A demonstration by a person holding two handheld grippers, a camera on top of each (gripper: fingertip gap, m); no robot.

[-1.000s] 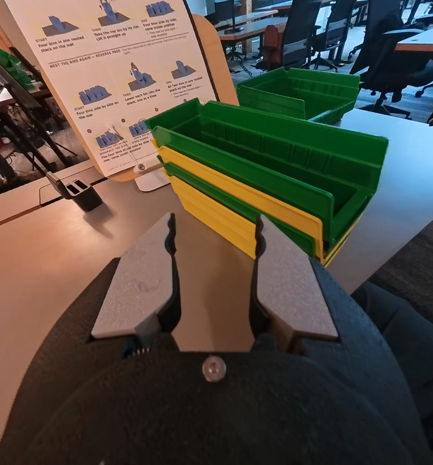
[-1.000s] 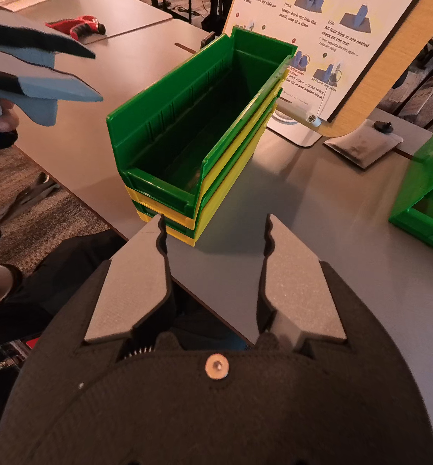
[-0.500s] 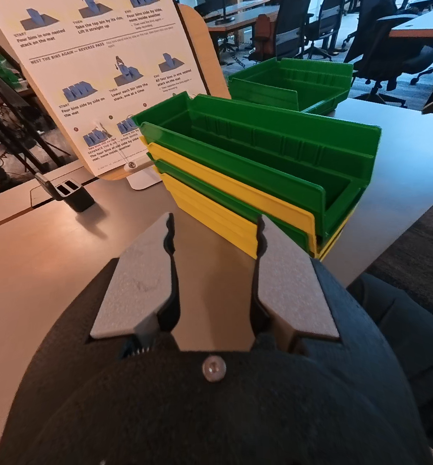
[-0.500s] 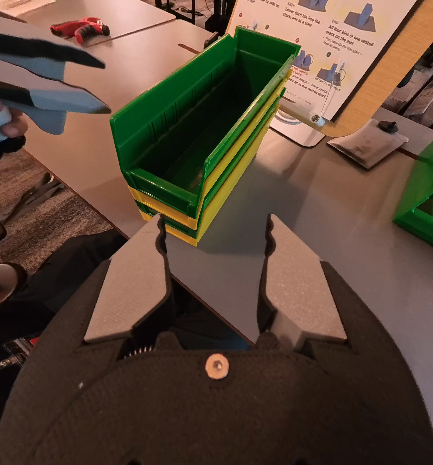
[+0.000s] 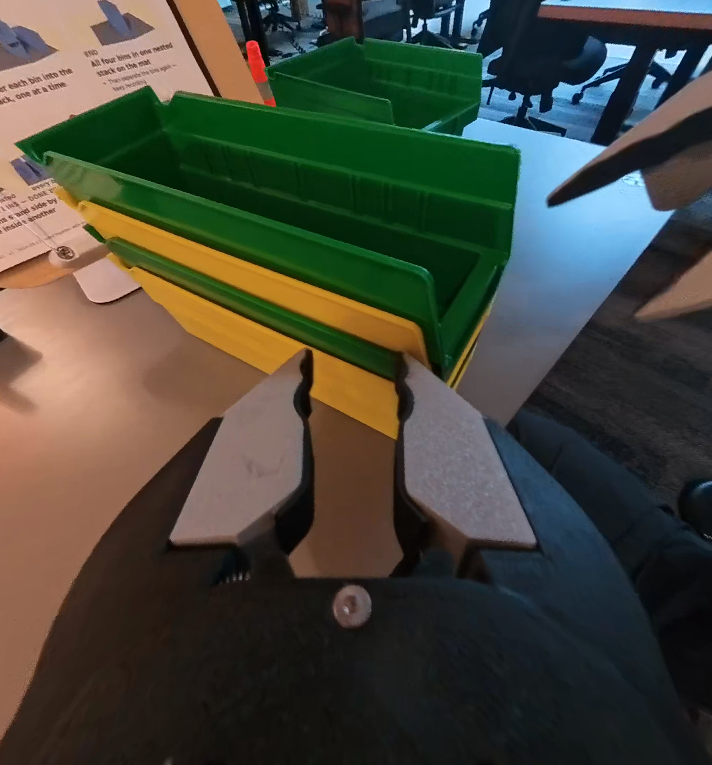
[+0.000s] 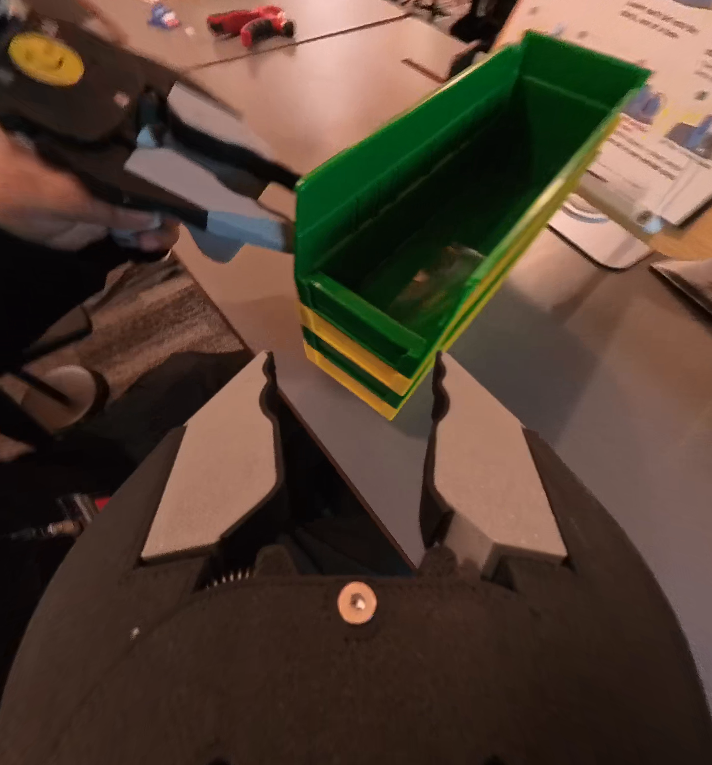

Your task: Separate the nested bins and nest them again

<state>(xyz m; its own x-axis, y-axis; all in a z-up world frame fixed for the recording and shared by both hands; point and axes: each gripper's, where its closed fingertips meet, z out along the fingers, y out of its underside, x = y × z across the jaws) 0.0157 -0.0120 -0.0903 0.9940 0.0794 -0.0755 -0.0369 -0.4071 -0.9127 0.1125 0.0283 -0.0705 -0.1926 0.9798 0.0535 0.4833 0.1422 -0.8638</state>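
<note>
A nested stack of long bins (image 5: pixel 288 265), green on top then yellow, green, yellow, stands on the grey table near its front edge. It also shows in the right wrist view (image 6: pixel 449 232). My left gripper (image 5: pixel 352 364) is open and empty, its fingertips right at the stack's near long side, low down. My right gripper (image 6: pixel 352 364) is open and empty, just short of the stack's near short end. The left gripper also shows in the right wrist view (image 6: pixel 205 207), beside the stack's left wall. The right gripper's fingers (image 5: pixel 656 165) show at the right of the left wrist view.
A second green bin (image 5: pixel 387 87) stands farther back on the table. An instruction board (image 5: pixel 56 103) on a stand is behind the stack. An orange cone tip (image 5: pixel 259 70) rises behind the board. Office chairs and desks fill the background. The table edge (image 5: pixel 561 323) drops off right of the stack.
Both grippers have moved in toward the stack. The left one now reaches its long side, the right one its short end. Both stay open. The bins have not moved.
</note>
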